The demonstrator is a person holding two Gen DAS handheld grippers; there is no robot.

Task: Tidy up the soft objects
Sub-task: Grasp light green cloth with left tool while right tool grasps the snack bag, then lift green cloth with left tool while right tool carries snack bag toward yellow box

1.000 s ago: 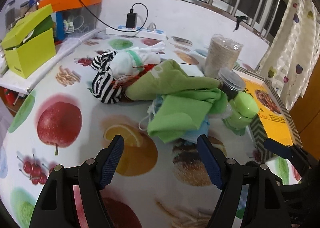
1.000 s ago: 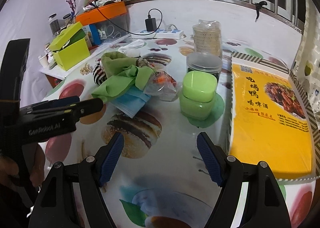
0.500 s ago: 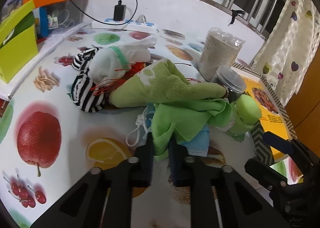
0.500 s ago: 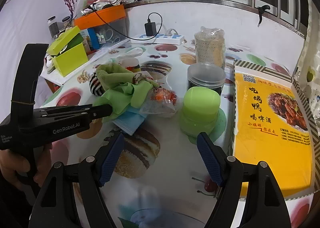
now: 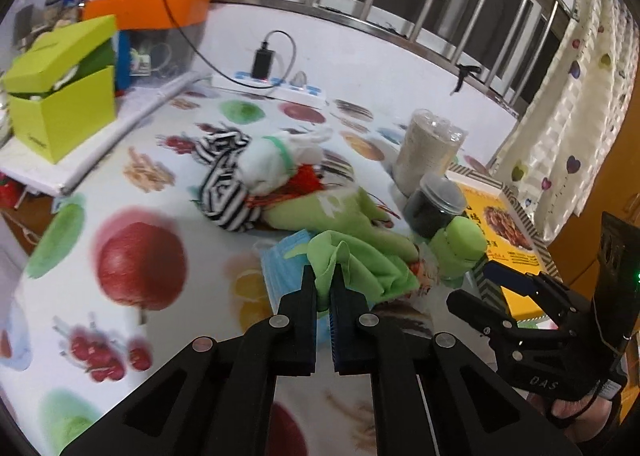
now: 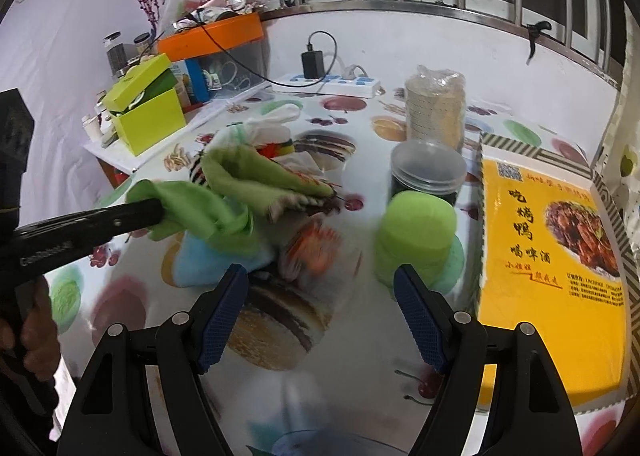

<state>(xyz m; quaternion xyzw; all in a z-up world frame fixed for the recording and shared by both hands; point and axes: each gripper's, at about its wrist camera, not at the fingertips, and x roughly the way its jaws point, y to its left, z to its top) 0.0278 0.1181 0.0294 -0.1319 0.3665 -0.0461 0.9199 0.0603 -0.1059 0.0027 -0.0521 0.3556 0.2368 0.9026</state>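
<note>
Left claw (image 5: 323, 276) clamped on green cloth (image 5: 360, 264) | right claw (image 6: 320, 296) spread wide, holding nothing, above counter (image 6: 280, 356)

Open tablecloth to the near left – clutter crowding the right and back.

The fruit-print tablecloth (image 5: 136, 256) lies bare left of the soft pile, giving a wide lane in from the near edge. The lime-green box (image 5: 64, 104) and orange-lidded bin (image 5: 148, 12) block the far left. On the right, the green tub (image 6: 416, 240), dark lidded jar (image 6: 428, 172) and wrapped cup stack (image 6: 436, 108) stand close together beside the yellow food box (image 6: 552, 256) – only a narrow gap separates them from the green cloth (image 6: 208, 212). The power strip (image 5: 272, 86) lines the back wall.
</note>
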